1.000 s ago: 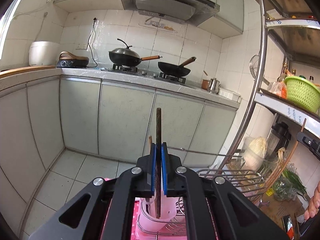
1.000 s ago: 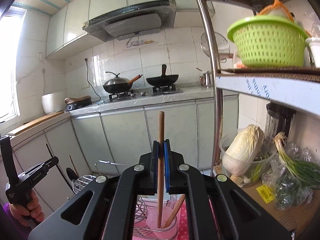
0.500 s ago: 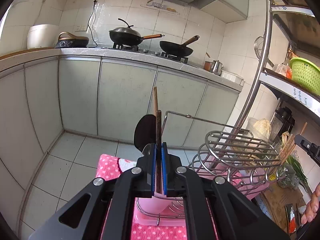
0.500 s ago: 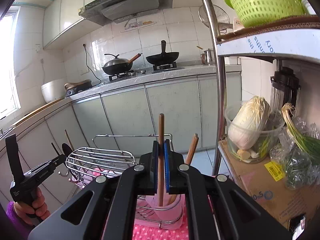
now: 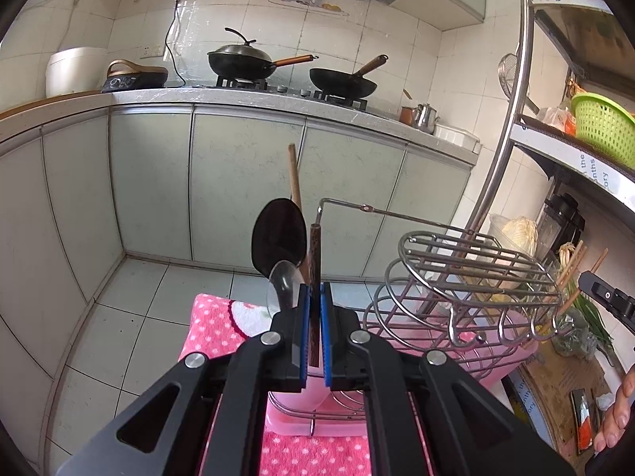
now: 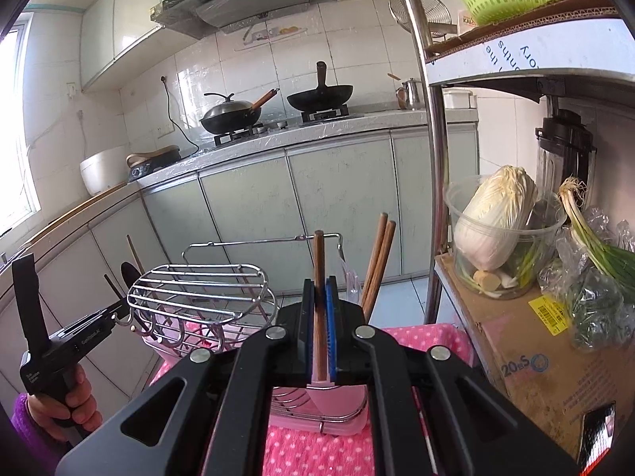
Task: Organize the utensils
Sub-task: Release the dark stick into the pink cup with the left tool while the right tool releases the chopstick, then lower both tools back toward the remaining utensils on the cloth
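A tiled kitchen with grey-green cabinets surrounds a pink dotted cloth. Nearest, the left gripper pinches a dark chopstick upright over a pink holder at the cloth's near edge; the right gripper clamps a brown chopstick over the same holder. Beyond it stands a wire rack, with woks on the far counter.

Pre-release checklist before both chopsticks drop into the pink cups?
1. Left gripper shut on dark chopstick: ok.
2. Right gripper shut on brown chopstick: ok.
3. Both sticks roughly upright: ok.
4. Dark chopstick tip inside left pink cup: cannot tell, fingers hide it.
5. Brown chopstick tip inside right pink cup: cannot tell.
6. Wire rack between the grippers, clear of both sticks: ok.
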